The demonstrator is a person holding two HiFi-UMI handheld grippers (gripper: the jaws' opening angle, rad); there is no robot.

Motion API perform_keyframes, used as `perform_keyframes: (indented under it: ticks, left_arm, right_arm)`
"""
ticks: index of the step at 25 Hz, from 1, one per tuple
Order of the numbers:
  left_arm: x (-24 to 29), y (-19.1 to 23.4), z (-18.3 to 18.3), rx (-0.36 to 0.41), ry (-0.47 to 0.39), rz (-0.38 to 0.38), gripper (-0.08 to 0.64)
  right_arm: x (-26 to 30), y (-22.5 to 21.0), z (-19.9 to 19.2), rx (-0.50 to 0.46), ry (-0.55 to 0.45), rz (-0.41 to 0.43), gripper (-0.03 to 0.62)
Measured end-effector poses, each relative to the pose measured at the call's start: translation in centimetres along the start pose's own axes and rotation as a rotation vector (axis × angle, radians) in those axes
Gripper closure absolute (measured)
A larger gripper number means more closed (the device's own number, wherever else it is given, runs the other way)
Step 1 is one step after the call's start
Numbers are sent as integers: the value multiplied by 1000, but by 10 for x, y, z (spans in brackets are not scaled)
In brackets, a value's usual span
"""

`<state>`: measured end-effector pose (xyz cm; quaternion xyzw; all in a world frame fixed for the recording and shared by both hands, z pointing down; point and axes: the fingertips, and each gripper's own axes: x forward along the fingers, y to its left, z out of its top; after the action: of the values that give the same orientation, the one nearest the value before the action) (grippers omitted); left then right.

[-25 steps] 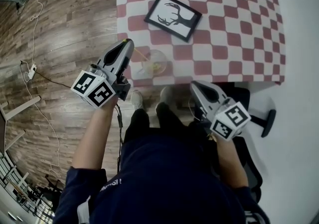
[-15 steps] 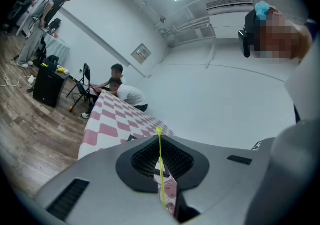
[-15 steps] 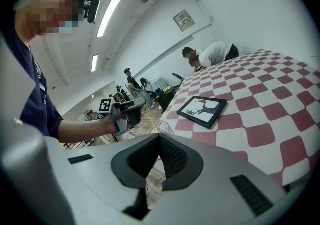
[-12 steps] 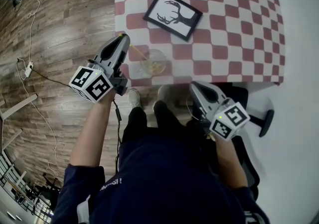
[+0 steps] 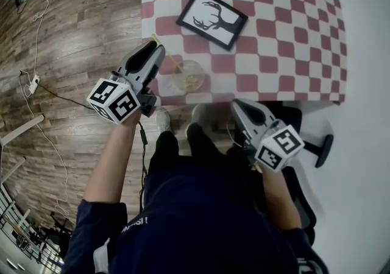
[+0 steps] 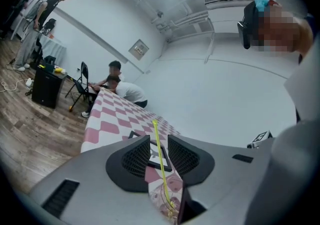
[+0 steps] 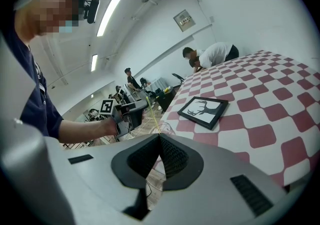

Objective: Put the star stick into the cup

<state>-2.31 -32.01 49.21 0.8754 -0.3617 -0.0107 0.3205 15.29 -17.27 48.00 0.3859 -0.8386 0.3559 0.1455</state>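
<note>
Logging stick (image 5: 167, 55) as standing in cup (image 5: 187, 76), lower end down inside, upper end leaning out over the rim toward left gripper (image 6: 158, 140). Placing that gripper just beside cup, jaws standing narrowly apart around the shaft and, as far as can be made out, pressing it on neither side. Placing right gripper (image 7: 159, 138) well apart from cup, off the table (image 5: 292, 41) edge, jaws closed together on nothing. Judging the task as all but finished, with only the backing-off left to do. Flagging hazards: a pad catching the slanted shaft on withdrawal and dragging the stick back out; the same snag tipping cup, which is sitting close to the table's near edge and looking light; a sideways swing of the grey shell knocking the rim; the long lean of the stick levering cup over if nudged. Describing materials: stick as thin, straight, yellow and probably plastic, with the star not clearly showing, though some yellow shape is lying low inside cup; cup as clear, round and smooth-walled; cloth as flat pink-and-white check; frame (image 5: 212, 20), beyond cup, as a black rectangle holding a dark antlered silhouette on white; grippers as matte grey casings with black meshed pads and black-and-white marker cubes.
</note>
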Motion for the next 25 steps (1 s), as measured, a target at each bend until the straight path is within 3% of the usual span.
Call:
perform_keyframes:
  ticks: [10, 19, 25]
  left_arm:
    - [-37, -27, 12, 35, 8, -12, 428]
    - [-80, -80, 36, 130, -18, -93, 463]
    - [-106, -112, 32, 146, -6, -155, 488]
  right_arm:
    - [0, 27, 17, -42, -51, 14, 577]
    - [-10, 62, 39, -94, -134, 1, 577]
    - [-16, 91, 39, -121, -159, -5, 575]
